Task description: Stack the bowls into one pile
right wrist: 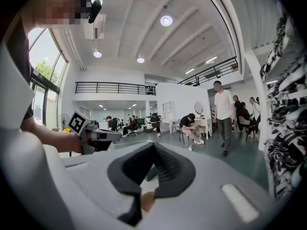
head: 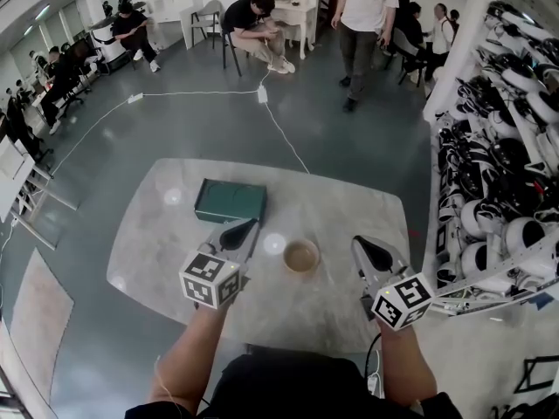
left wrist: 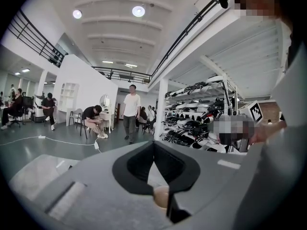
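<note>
Bench [head: 157, 234]: pale, marbled top with rounded corners, standing on a grey floor.
Bowl [head: 301, 256]: tan, upright, on the bench near the middle and nearer the person's edge than the far edge. I could not tell whether it was one bowl or several nested together.
Green box [head: 230, 201]: lay flat, left of centre, toward the far edge, well apart from the Bowl.
Left gripper [head: 241, 229]: held over the bench between the Green box and the near edge, just left of the Bowl and not touching it.
Left fingers [left wrist: 134, 166]: closed tip to tip with nothing between them. The Bowl showed below and beyond the tips.
Right gripper [head: 371, 250]: held over the right part of the bench by the near edge, to the right of the Bowl and apart from it.
Right fingers [right wrist: 128, 169]: closed together and empty.
Rack [head: 498, 173]: stood beside the right edge of the bench, loaded with black-and-white equipment.
Cable [head: 281, 131]: white, ran across the floor beyond the far edge.
</note>
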Demonstrator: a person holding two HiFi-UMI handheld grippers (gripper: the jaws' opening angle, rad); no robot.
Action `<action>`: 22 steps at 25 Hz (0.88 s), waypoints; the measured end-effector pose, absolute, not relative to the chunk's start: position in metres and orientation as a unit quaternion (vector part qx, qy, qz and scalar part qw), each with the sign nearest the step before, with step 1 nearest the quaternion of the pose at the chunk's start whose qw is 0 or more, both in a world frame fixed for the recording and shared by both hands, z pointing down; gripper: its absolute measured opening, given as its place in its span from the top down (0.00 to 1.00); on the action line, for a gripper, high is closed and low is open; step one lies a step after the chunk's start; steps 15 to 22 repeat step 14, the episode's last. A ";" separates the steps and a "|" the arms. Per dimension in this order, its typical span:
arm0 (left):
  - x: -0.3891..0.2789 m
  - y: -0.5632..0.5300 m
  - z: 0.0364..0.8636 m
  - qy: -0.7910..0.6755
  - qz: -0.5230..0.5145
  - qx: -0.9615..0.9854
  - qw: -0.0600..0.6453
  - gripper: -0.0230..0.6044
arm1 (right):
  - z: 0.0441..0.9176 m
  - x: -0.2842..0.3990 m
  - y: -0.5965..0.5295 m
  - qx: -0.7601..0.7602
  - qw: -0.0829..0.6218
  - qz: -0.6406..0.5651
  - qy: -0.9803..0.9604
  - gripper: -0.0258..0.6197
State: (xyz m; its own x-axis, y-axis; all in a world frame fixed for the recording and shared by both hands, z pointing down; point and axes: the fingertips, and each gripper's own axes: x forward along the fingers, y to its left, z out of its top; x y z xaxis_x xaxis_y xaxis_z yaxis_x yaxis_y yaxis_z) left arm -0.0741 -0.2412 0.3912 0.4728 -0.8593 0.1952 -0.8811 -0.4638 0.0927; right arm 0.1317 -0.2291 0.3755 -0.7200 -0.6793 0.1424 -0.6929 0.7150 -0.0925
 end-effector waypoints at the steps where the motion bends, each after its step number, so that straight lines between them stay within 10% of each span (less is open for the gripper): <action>1: -0.073 -0.241 0.392 -0.509 0.061 0.854 0.089 0.95 | 0.376 0.131 -0.229 0.370 0.049 0.070 -0.925 0.96; 22: -0.076 -0.244 0.393 -0.504 0.064 0.857 0.087 0.95 | 0.377 0.125 -0.230 0.369 0.054 0.067 -0.925 0.96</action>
